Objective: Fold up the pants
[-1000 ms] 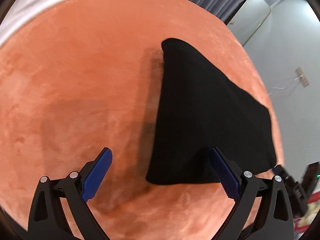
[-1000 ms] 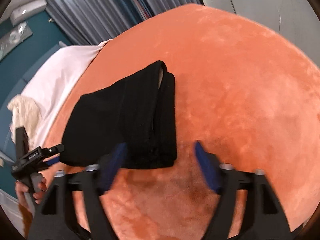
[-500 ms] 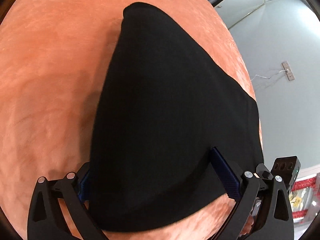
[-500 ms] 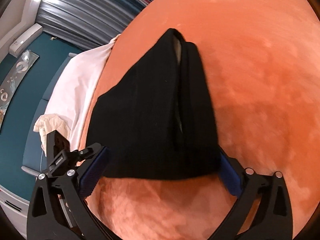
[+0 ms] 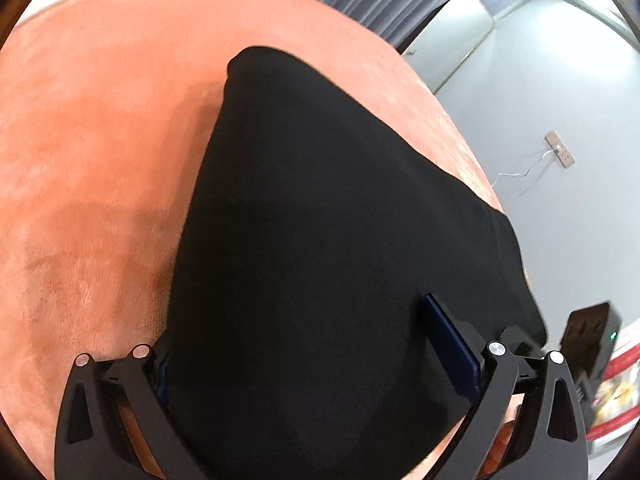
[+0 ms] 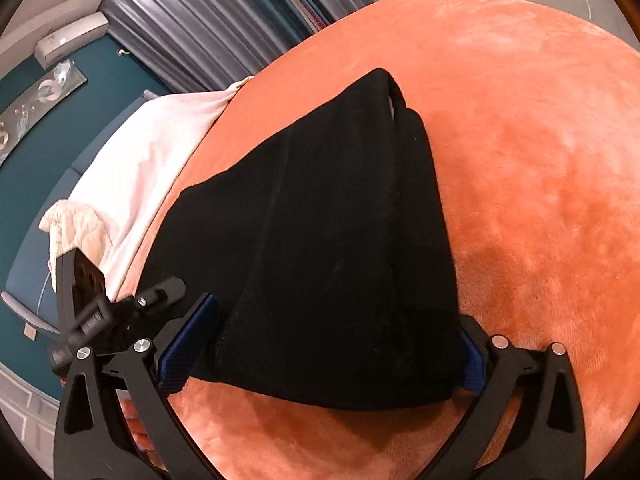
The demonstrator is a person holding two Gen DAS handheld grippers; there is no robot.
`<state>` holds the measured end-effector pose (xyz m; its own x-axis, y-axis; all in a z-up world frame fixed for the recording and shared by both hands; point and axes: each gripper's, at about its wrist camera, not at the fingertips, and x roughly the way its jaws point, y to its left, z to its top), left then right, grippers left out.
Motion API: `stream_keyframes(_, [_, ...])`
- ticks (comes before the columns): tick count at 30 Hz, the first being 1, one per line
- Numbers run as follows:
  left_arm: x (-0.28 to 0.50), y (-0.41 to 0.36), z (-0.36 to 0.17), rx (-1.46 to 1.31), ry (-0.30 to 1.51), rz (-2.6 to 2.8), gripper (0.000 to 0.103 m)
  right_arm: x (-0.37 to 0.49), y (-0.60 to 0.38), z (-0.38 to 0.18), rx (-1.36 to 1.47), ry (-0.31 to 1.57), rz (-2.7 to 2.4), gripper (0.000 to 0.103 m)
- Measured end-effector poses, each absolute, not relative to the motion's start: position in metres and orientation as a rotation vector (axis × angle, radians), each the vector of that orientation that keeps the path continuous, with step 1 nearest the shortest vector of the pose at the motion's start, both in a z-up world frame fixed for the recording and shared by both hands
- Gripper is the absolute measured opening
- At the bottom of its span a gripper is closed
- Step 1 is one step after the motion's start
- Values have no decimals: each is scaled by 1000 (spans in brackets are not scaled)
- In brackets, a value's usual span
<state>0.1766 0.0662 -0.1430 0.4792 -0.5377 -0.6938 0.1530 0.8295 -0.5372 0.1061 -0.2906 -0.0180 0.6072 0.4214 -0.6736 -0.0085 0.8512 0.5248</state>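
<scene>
Left wrist view: the folded black pants [image 5: 320, 240] lie on the orange bed [image 5: 100, 160], toward its right edge, and fill most of the picture. The left tool [image 5: 304, 344] straddles their near end with its fingers spread wide. The right finger [image 5: 452, 348] lies over the cloth; the left finger is mostly hidden behind the pants' left border. The pads do not pinch the cloth. A second ago the pants lay well ahead with only their near right corner by the right finger; now the tool has come forward and down over them. At the bed's far edge hang grey curtains [image 5: 380, 4]. On the right are a pale wall, a socket [image 5: 560, 150] with a thin cord, and part of the right tool [image 5: 592, 340] at the bed's right edge.

Right wrist view: the pants [image 6: 340, 248] taper away toward the bed's [image 6: 540, 140] far edge, their near end between the fingers of the right tool [image 6: 324, 354]. Its jaws have just been opening and stand wide, the pads beside the cloth's two borders without squeezing it. A second ago the pants sat ahead of the fingertips. To the left, at the bed's left edge, are a white sheet [image 6: 152, 152], a crumpled cream cloth [image 6: 76, 228] and the left tool [image 6: 104, 312], which overlaps the pants' left corner. Beyond them stand a teal wall [image 6: 32, 184] and curtains [image 6: 224, 20].
</scene>
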Motion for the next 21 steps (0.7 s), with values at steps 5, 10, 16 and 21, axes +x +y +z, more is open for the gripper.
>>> stream_keyframes(5, [176,75,-138,-492,995,-413,68,102,-303,-17,656,882,238,42])
stream_keyframes(10, [168,90,-125,-561,1016,-430,34,93,-291,3,671,859,270,37])
stream_keyframes(16, [122,90,-99,-558,1045,-470,30,49,-283,41,645,854,328,37])
stream_keyframes(21, [83,106,-123,-588,1078,-485,35,5,-293,13,652,943,305,38])
